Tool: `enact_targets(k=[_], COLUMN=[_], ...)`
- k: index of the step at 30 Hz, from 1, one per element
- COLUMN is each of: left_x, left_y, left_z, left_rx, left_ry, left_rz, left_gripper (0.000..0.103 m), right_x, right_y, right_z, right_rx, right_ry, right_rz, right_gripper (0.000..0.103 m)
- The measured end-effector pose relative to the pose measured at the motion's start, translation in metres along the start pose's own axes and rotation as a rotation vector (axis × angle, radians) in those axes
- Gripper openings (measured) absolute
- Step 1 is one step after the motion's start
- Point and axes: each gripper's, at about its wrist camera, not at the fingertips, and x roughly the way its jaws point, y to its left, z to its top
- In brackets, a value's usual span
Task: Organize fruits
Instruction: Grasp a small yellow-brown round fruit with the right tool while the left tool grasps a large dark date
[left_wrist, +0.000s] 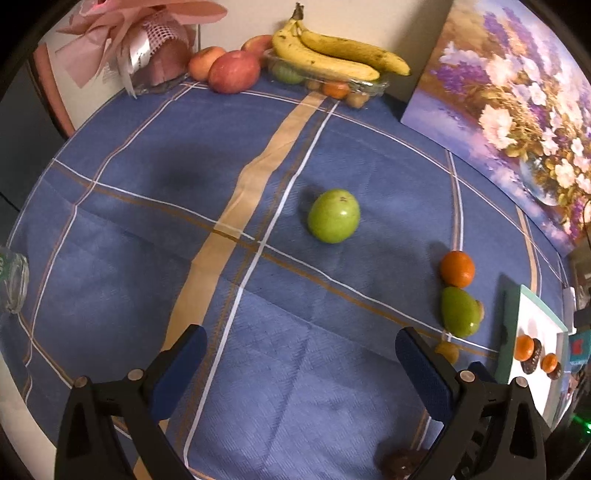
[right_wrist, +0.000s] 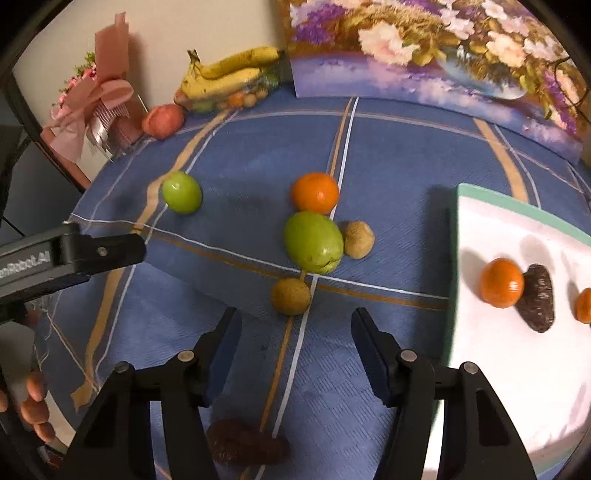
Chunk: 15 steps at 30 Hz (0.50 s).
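Meanwhile, both claws hover over blue checked tablecloth (left_wrist: 110, 229), gaping, nothing between fingers. Left gripper (left_wrist: 301, 354) faces lone green fruit (left_wrist: 333, 216). Right gripper (right_wrist: 295, 334) above small brown fruit (right_wrist: 291, 296), just beside bigger green fruit (right_wrist: 313, 242) and orange (right_wrist: 315, 192). White tray (right_wrist: 517, 369) nearby holds another orange (right_wrist: 501, 283) touching dark date (right_wrist: 537, 302).

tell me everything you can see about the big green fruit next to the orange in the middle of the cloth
The big green fruit is smooth, glossy and egg-shaped, lying on its side on the blue checked tablecloth. Its skin is an even yellow-green with a crease or blemish near the lower end. An orange sits touching it just behind, and a small tan fruit rests against its right side. Neither gripper touches it.
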Motion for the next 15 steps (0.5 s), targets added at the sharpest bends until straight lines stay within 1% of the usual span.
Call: enact_targets(k=[2, 5, 7, 10, 12, 14, 15], left_x=[0.003, 0.009, 0.012, 0.016, 0.017, 0.018, 0.018], left_y=[0.003, 0.005, 0.007, 0.008, 0.008, 0.007, 0.006], left_z=[0.002, 0.002, 0.002, 0.004, 0.004, 0.004, 0.003], left_rx=[-0.006, -0.016, -0.019, -0.021, -0.021, -0.019, -0.016], left_ry=[0.006, 0.019, 0.029, 0.036, 0.038, 0.039, 0.039], left_rz=[0.002, -0.001, 0.001, 0.003, 0.007, 0.011, 0.013], left_gripper=[0.103, 0.103, 0.103, 0.103, 0.103, 0.103, 0.103], right_x=[0.008, 0.017, 0.021, 0.026, 0.026, 0.027, 0.027], right_y=[0.000, 0.001, 0.002, 0.005, 0.007, 0.008, 0.009], right_z=[0.001, 0.003, 0.004, 0.006, 0.009, 0.009, 0.009], right_rx=[0.001, 0.008, 0.006, -0.008, -0.011, -0.012, -0.013], right_ry=[0.011, 0.020, 0.026, 0.021, 0.015, 0.016, 0.017], right_rz=[-0.002, -0.002, 0.000, -0.012, -0.010, -0.007, -0.011], right_gripper=[0.053, 0.052, 0.048, 0.046, 0.036, 0.035, 0.032])
